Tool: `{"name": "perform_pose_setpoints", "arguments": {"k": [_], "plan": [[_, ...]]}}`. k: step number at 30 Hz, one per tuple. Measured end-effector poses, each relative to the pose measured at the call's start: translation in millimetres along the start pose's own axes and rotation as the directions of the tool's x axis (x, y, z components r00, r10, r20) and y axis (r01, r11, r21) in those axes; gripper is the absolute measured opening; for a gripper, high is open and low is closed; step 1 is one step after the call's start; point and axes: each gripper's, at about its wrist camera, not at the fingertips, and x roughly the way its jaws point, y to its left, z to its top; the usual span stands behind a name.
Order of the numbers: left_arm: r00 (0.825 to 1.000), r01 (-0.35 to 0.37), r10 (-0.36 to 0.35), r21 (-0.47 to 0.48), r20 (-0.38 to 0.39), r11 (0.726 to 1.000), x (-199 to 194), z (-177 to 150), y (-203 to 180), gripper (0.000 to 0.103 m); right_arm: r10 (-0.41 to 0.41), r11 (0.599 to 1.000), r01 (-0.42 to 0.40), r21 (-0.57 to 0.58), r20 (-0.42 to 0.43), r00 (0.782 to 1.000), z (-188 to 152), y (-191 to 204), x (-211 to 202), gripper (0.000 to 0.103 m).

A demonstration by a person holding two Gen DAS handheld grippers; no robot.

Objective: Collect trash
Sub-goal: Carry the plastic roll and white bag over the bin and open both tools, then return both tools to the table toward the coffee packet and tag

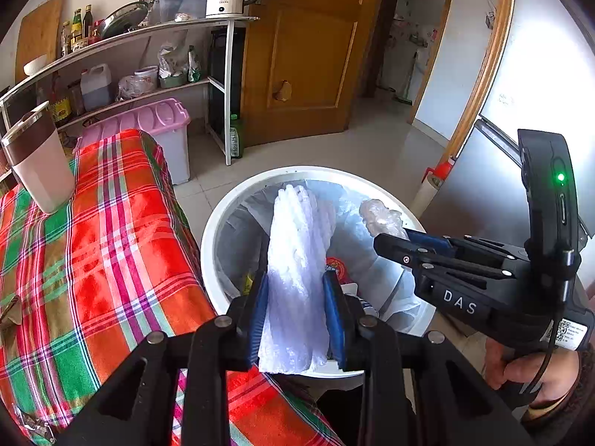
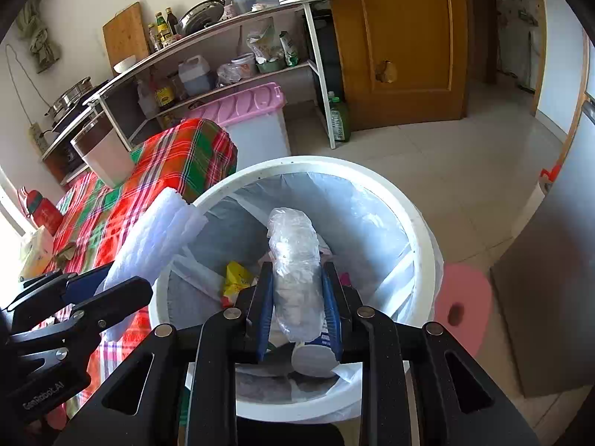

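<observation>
I have both grippers tilted down over the white bin [image 1: 208, 245] — left gripper [image 1: 297, 308] clamped on white foam wrap [image 1: 297, 245], right gripper [image 2: 297, 308] clamped on crumpled clear plastic [image 2: 293, 256] — plaid table [image 1: 93, 241] edge just beside the rim.

Black gripper [image 1: 297, 312], blue pads [image 1: 258, 316], brown sleeve [image 1: 561, 409]

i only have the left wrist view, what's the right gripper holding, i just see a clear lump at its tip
Observer: The right gripper is shut on a crumpled clear plastic bag, above the white trash bin.
Operator: anything else in its jaws
Observer: Yes, a white cup shows below the bag, between the blue pads.
Operator: anything on the floor right of the bin
Observer: A pink round foam piece with a hole in it lies there.
</observation>
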Motion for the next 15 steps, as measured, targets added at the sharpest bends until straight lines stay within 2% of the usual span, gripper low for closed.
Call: {"name": "perform_pose_setpoints", "arguments": {"k": [2, 3, 6, 8, 13, 15], "plan": [[1.0, -0.001, 0.001, -0.003, -0.008, 1.0, 3.1, 0.3, -1.0, 0.035, -0.018, 1.0, 0.018, -0.001, -0.004, 1.0, -0.2, -2.4, 3.1, 0.026], [1.0, 0.0, 0.0, -0.006, -0.012, 1.0, 4.3, 0.5, -0.5, 0.041, -0.021, 1.0, 0.021, -0.001, -0.007, 1.0, 0.2, -2.7, 4.4, 0.026], [1.0, 0.007, -0.007, -0.009, -0.017, 1.0, 6.2, 1.3, -0.4, 0.049, -0.028, 1.0, 0.028, -0.005, -0.007, 1.0, -0.1, -3.5, 5.9, 0.027], [1.0, 0.003, -0.003, -0.008, -0.019, 1.0, 6.2, 0.7, -1.2, 0.051, -0.042, 0.999, 0.042, -0.005, -0.006, 0.999, 0.0, -1.5, 5.6, 0.028], [1.0, -0.005, 0.005, -0.006, -0.008, 1.0, 0.5, -0.3, 0.8, 0.059, -0.039, 0.999, 0.039, 0.016, -0.001, 0.999, -0.9, -2.9, 5.4, 0.042], [1.0, -0.007, 0.007, -0.009, -0.004, 1.0, -2.6, -0.6, 3.1, 0.059, -0.042, 0.999, 0.042, 0.017, 0.001, 0.999, -1.6, -3.0, 4.0, 0.043]]}}
